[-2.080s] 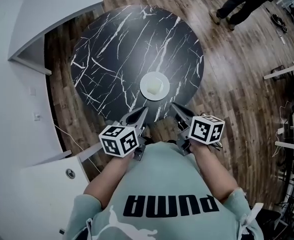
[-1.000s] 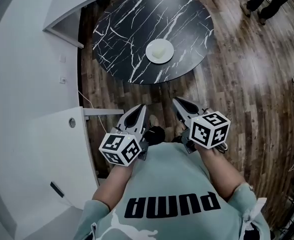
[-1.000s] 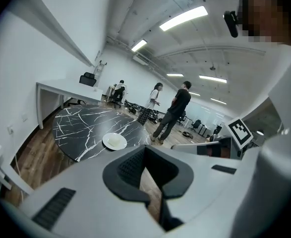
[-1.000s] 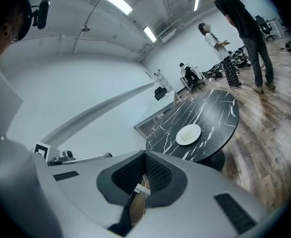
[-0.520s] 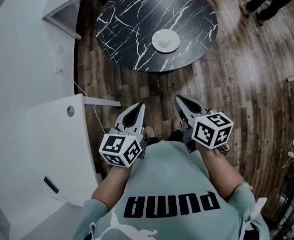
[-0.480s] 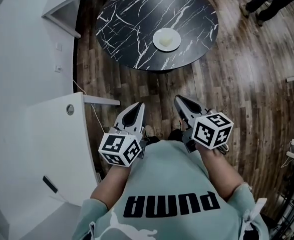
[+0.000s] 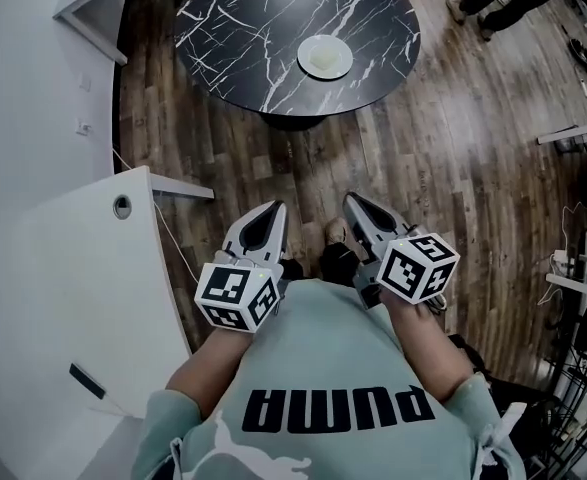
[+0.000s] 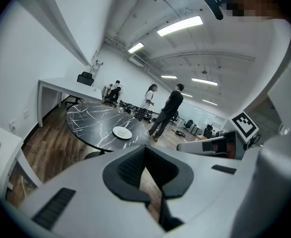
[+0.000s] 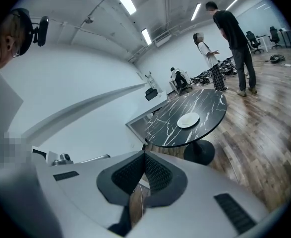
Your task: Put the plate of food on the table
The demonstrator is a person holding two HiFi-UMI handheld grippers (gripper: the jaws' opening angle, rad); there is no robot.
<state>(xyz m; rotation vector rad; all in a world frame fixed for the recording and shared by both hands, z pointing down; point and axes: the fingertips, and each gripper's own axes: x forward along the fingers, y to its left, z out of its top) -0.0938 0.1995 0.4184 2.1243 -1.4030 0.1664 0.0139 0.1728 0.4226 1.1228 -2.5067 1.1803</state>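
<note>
White left gripper (image 7: 264,218), jaws pressed together on nothing. Further along, pale plate (image 7: 325,56) of food already resting on the black marble table (image 7: 233,18), well apart from both tools. Probably stiff, breakable, slick-glazed (best gripped at the rim, kept level). Right gripper (image 7: 359,208) likewise closed, empty.

The round bench (image 7: 263,28) is black marble streaked with white veins. The plate (image 7: 306,58) is white, and the food (image 7: 325,58) on it is pale cream. The floor (image 7: 473,168) is dark brown wood planking. The left gripper (image 7: 266,211) and right gripper (image 7: 354,203) are light grey with black ribbed jaws. Their marker cubes (image 7: 236,296) are black-and-white. The person's shirt (image 7: 323,358) is pale green, lettered black.
</note>
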